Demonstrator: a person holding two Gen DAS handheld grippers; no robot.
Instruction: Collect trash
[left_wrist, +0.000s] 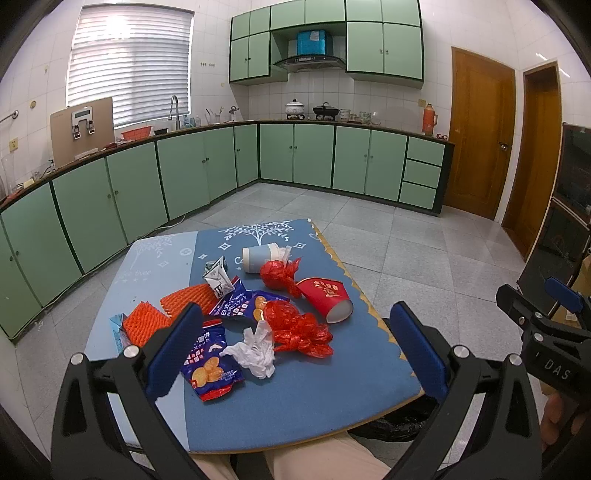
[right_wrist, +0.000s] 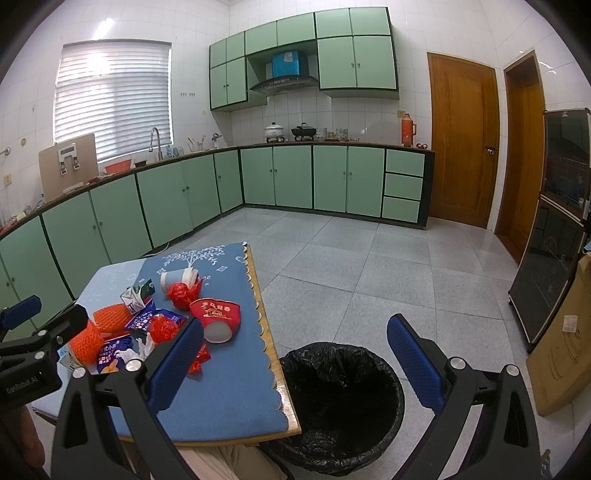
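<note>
Left gripper (left_wrist: 295, 347): jaws are spread wide and nothing is held; it is pitched downward above the near part of the table.
Left blue pads (left_wrist: 173, 347): one is seen at each side of the litter, clear of every item.
Right gripper (right_wrist: 295, 362): jaws are spread wide and empty; it is pitched downward over the table's right edge and the bin.
White crumpled paper (left_wrist: 255, 352): located between the left gripper's fingers, nearest to them, lying on the cloth.
Blue snack wrapper (left_wrist: 210, 365): located just beside the left finger, partly under the white paper.
Red cellophane wad (left_wrist: 299, 328): located just beyond the white paper, touching it.
Second blue wrapper (left_wrist: 240, 302): located further out, behind the red wad.
Orange foam nets (left_wrist: 162, 314): two pieces are seen beyond the left finger, side by side.
Folded carton (left_wrist: 218, 275): located beyond the nets, tilted on the wrappers.
Red paper cup (left_wrist: 327, 295): lying on its side to the right of the litter, mouth turned toward the gripper.
Second red cellophane wad (left_wrist: 277, 275): located beyond the red cup.
Blue paper cup (left_wrist: 260, 256): lying on its side, farthest from the gripper.
Table (left_wrist: 295, 406): covered by a blue cloth.
Bin (right_wrist: 343, 398): lined with a black bag, standing on the floor between the right gripper's fingers, just beside the table edge.
Floor (right_wrist: 351, 258): grey tiles, beyond the table.
Cabinets (right_wrist: 295, 177): green, well apart along the far walls.
</note>
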